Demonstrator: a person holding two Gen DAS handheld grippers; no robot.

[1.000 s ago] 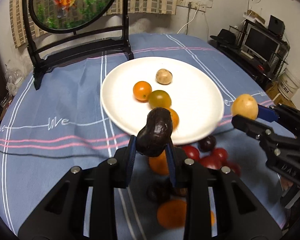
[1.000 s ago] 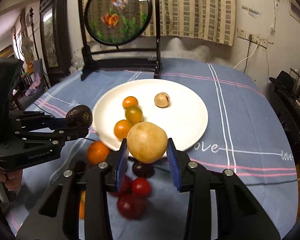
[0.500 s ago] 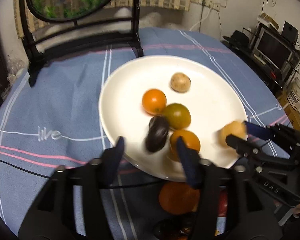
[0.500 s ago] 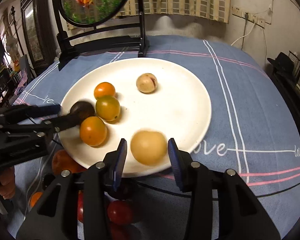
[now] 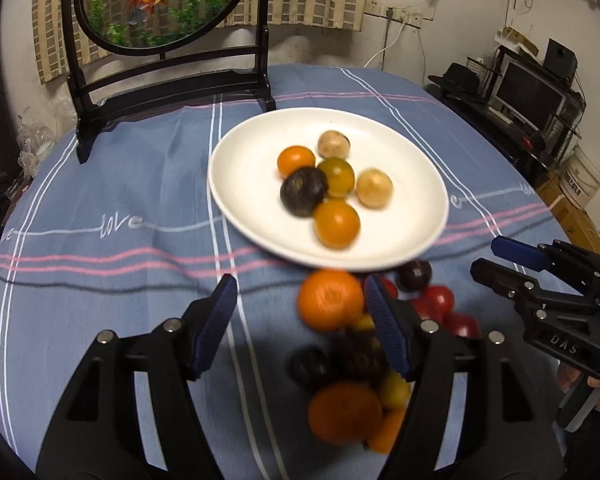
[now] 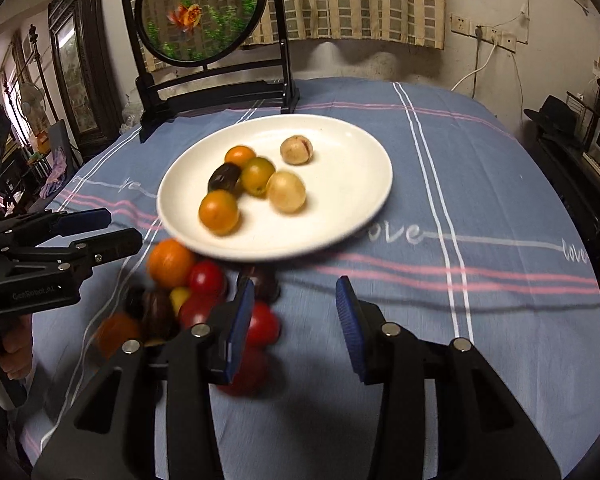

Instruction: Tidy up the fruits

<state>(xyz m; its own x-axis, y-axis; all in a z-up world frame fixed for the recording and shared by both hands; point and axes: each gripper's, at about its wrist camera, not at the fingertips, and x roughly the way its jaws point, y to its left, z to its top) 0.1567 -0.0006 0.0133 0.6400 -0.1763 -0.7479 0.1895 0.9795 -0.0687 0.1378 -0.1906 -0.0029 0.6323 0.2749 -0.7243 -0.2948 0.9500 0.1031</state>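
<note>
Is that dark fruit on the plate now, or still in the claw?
On the plate: the dark fruit lies among the others, left gripper empty.

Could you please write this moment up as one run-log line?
left tool: open, empty | right tool: open, empty | white plate: six fruits, including dark fruit and yellow fruit | fruit pile: on cloth

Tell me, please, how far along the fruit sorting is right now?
Partly done: six fruits lie on the white plate, among them the dark fruit and the pale yellow fruit. The left gripper and right gripper are open and empty. The pile on the cloth remains.
</note>
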